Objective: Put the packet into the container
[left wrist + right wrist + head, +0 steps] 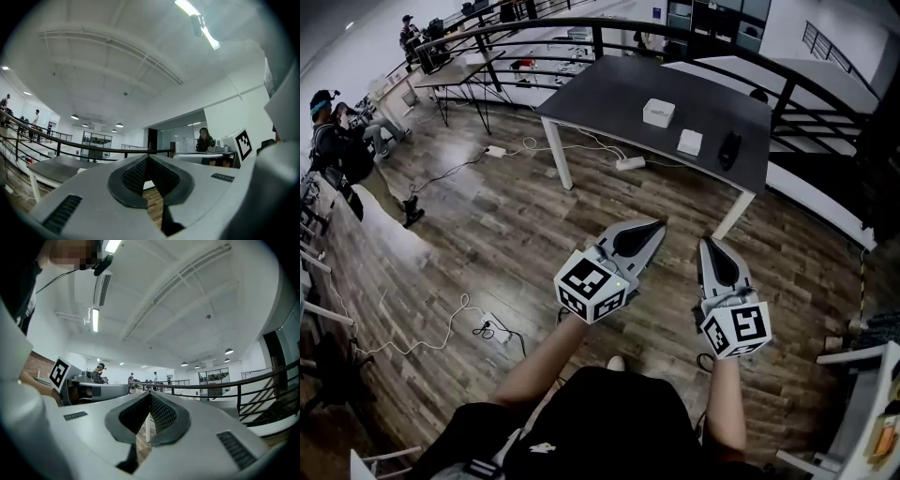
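A dark grey table (609, 94) stands ahead of me in the head view. On it sit a white box-like container (658, 112), a smaller white packet (689, 142) and a black object (728, 148). Both grippers hang over the wooden floor, well short of the table. My left gripper (659, 225) is shut with nothing between its tips, and its own view shows the tips (148, 157) meeting. My right gripper (706, 242) is beside it, also shut and empty (150, 393). Each gripper's view looks level across the room; the packet shows in neither.
A black railing (675, 37) runs behind the table. A power strip (630, 163) and cables lie on the floor under it, and another strip (492, 328) lies near my left. Seated people (337, 141) and more tables (459, 70) are at far left.
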Motion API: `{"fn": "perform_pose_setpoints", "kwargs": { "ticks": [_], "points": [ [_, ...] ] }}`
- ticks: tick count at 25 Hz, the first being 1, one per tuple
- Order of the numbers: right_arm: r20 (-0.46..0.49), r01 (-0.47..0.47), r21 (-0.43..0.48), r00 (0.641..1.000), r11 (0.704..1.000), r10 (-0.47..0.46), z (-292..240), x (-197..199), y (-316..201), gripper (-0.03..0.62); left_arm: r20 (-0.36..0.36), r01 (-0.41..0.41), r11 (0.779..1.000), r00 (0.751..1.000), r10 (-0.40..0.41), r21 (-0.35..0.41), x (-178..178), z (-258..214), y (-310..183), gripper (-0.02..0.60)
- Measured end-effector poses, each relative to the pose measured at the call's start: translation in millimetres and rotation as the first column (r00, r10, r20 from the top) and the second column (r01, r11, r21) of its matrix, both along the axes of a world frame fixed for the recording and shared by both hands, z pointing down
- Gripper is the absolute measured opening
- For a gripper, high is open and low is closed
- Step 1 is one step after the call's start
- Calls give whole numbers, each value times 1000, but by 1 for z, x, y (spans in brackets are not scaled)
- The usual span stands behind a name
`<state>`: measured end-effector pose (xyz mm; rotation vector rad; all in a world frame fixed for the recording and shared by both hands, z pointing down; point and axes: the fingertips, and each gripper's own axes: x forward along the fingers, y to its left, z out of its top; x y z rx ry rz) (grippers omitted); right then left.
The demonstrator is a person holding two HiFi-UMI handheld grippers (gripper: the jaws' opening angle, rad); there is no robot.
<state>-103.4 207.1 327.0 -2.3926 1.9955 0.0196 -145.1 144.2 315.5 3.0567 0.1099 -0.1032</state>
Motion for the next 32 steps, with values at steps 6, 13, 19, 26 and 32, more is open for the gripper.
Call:
{"fn": "perform_pose_setpoints", "kwargs": {
  "ticks": [6, 13, 19, 26, 32],
  "points": [
    [-16, -18, -32, 1000, 999, 18, 11, 19, -23, 3, -13, -17, 999, 1000, 16, -49, 20, 11, -23, 5],
    [10, -42, -28, 999, 999, 43, 21, 79, -47, 3, 23, -36, 997, 999, 38, -73, 81, 31, -45, 5],
    [25, -39, 4, 999, 999, 39, 19, 149, -69, 3, 29, -42, 998, 999, 44, -44, 148, 28, -62, 5],
    [40, -9, 12, 999, 1000, 8, 9, 221, -96, 3, 46, -20, 999, 999, 21, -31, 217, 19, -83, 5],
    [38, 11, 46, 999, 999, -12, 4, 270, -109, 3, 59, -4, 1000, 998, 4, -2, 264, 22, -96, 5]
  ]
}}
